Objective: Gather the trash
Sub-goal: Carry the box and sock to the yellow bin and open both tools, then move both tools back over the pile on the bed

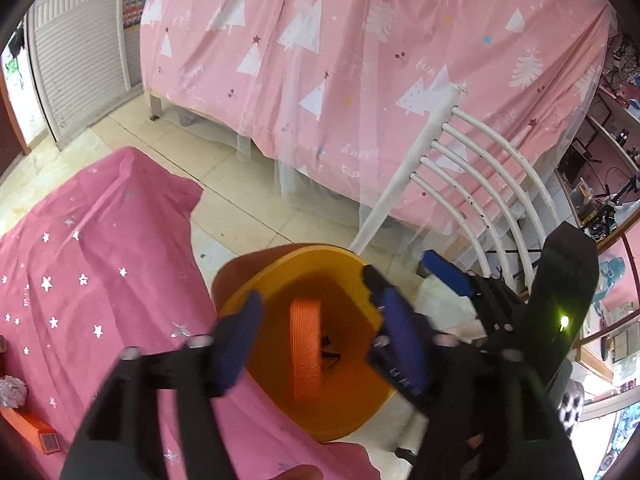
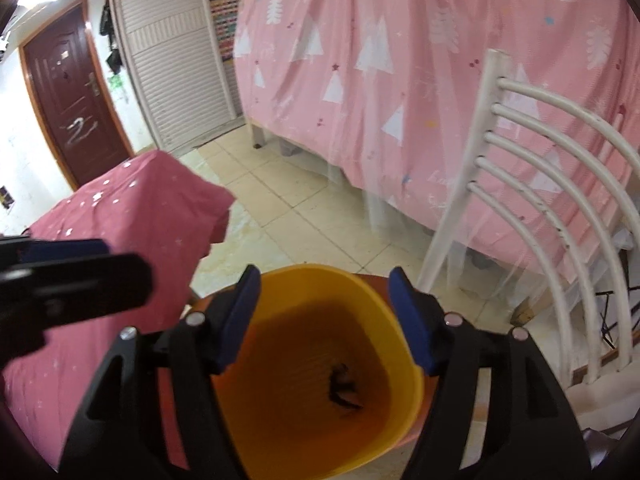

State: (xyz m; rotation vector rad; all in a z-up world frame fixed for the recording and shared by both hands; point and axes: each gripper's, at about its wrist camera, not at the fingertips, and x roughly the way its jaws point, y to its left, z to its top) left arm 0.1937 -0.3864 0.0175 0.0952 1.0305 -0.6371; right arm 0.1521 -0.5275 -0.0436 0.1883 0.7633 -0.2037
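Note:
An orange-yellow bin (image 1: 352, 408) stands beside the table; it also shows in the right wrist view (image 2: 400, 412). In the left wrist view an orange box (image 1: 306, 348) is in mid-air inside the bin, blurred, between my open fingers. A dark scrap (image 2: 342, 390) lies at the bin's bottom. My left gripper (image 1: 316, 344) is open over the bin mouth. My right gripper (image 2: 324, 316) is open and empty above the bin; it appears at the right in the left wrist view (image 1: 448, 272). A crumpled paper ball (image 1: 12, 390) and an orange box (image 1: 32, 428) lie on the table.
A table with a pink star-print cloth (image 1: 100, 260) is to the left of the bin. A white chair (image 1: 480, 184) stands to the right, a bed with a pink tree-print cover (image 1: 360, 60) behind. Tiled floor (image 2: 296, 208) lies between them.

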